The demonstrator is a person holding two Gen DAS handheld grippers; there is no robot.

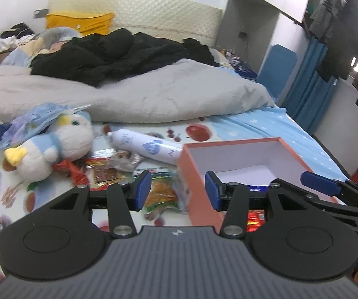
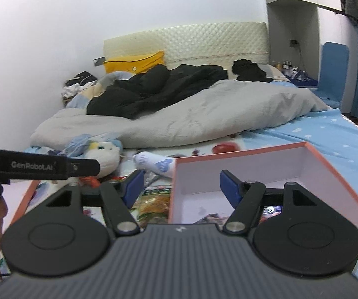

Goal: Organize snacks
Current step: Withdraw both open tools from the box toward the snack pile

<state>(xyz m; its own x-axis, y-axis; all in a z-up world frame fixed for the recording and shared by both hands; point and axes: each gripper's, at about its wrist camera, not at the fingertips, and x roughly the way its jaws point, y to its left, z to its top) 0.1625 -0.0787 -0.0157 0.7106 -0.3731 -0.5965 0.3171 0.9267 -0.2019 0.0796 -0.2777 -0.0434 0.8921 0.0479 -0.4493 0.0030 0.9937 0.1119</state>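
"GenRobot.AI" on left gripper

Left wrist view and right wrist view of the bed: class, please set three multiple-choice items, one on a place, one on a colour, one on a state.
1. Where does the white spray bottle lie?
A. Inside the box
B. On the printed bedsheet, left of the box
C. On the grey duvet

2. What colour is the outside of the open cardboard box?
A. Green
B. Black
C. Orange-pink

3. How does the left gripper stand?
A. Open, holding nothing
B. Shut on a snack packet
C. Shut on the plush toy

Answers:
1 B: the bottle lies on its side on the sheet between the white plush penguin and the box.
2 C: the outer wall is orange-pink, the inside white.
3 A: its blue pads sit wide apart with nothing between them.
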